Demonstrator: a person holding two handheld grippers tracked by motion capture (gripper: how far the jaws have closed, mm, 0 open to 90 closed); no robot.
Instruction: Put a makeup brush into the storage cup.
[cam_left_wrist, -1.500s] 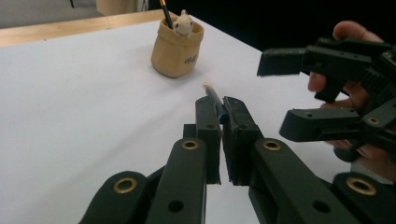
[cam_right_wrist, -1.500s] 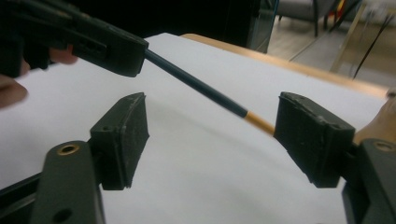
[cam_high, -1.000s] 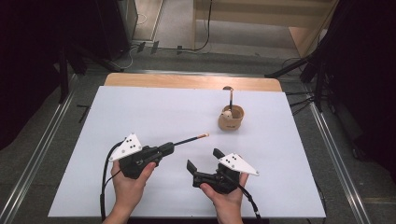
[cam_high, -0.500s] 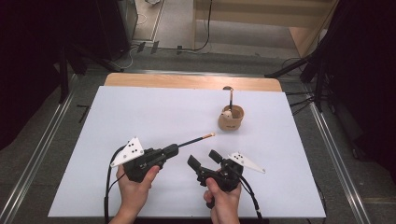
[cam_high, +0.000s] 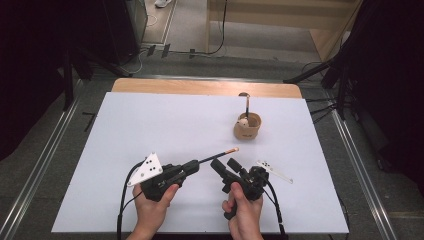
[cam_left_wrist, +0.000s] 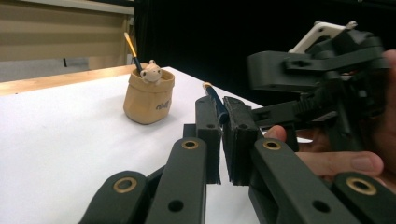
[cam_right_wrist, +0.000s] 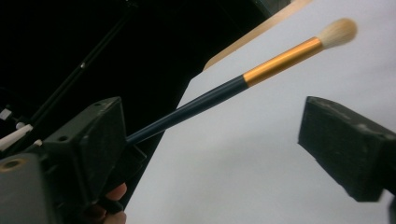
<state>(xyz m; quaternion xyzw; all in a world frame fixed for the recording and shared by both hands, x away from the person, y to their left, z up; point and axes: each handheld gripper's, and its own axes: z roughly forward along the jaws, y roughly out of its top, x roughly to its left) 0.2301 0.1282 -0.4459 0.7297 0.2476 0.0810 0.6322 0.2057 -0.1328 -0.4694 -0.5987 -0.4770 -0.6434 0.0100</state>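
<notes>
Brush (cam_high: 218, 155) sits clenched by its handle in my left gripper (cam_high: 192, 165) on the high view, near the table's (cam_high: 150, 120) front edge, tip aimed at the cup (cam_high: 247, 126) toward the far right corner; since a second ago my right gripper (cam_high: 224, 165) has slid in just beside it. From the left gripper view, the pads (cam_left_wrist: 236, 135) pinch the brush (cam_left_wrist: 215, 101). From the right gripper view, the jaws gape around the shaft (cam_right_wrist: 233, 91), untouching, having just been closing, so I judge a handover is starting.
</notes>
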